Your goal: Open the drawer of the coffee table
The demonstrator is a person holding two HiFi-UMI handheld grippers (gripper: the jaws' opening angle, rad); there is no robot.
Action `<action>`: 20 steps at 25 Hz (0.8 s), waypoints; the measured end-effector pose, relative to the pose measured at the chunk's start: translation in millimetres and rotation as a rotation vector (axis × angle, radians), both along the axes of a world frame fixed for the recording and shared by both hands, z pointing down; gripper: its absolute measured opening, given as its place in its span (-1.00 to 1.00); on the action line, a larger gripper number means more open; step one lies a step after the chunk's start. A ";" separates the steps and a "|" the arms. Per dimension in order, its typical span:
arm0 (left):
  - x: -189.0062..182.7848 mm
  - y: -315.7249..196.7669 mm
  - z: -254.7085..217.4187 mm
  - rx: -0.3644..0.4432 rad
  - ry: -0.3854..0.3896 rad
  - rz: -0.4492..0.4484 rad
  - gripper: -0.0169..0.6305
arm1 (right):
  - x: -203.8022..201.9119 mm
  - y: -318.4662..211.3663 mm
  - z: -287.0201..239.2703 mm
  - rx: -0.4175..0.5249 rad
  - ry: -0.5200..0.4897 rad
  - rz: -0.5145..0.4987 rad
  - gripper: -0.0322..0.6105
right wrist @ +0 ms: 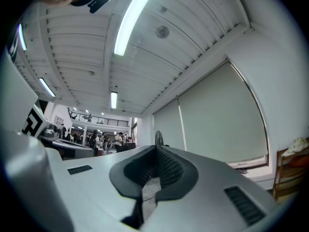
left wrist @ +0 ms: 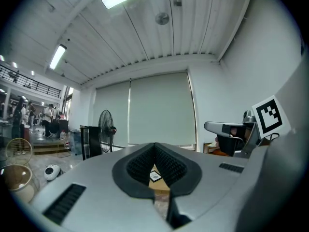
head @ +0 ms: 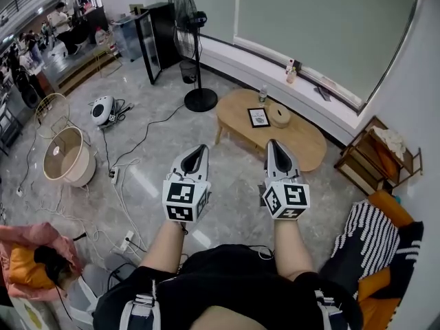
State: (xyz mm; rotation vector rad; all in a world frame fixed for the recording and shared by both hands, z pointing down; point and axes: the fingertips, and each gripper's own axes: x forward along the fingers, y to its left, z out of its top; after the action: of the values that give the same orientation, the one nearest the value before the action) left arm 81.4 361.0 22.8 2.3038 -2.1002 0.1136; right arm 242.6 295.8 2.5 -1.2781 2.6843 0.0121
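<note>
The low oval wooden worktop [head: 306, 146] stands on the pale glossy floor [head: 234, 174], carrying a black-framed card [head: 258, 117], a round tan container [head: 279, 114] just beside it, and a clear bottle [head: 262, 95] near its far edge.

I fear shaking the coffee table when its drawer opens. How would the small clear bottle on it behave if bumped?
The bottle stands upright and looks slim, so it would probably tip easily. It appears clear, perhaps plastic, so likely light. It stands near the far rim of the coffee table, so it might roll off once down.
</note>
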 end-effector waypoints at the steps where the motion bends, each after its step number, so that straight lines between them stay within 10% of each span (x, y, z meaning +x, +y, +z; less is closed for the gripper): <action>1: -7.8 0.5 2.0 -0.002 0.003 0.005 -0.89 | -6.9 0.4 0.7 -0.012 -0.014 -0.001 -0.85; 20: -93.7 -130.1 32.2 -0.052 -0.007 -0.024 -0.89 | -93.2 -139.2 15.0 -0.016 -0.050 -0.043 -0.85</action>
State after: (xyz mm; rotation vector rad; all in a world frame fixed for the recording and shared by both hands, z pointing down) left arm -12.4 230.9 55.0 2.2516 -2.1015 0.1730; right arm 149.4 156.6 17.5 -1.2092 2.6741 -0.0459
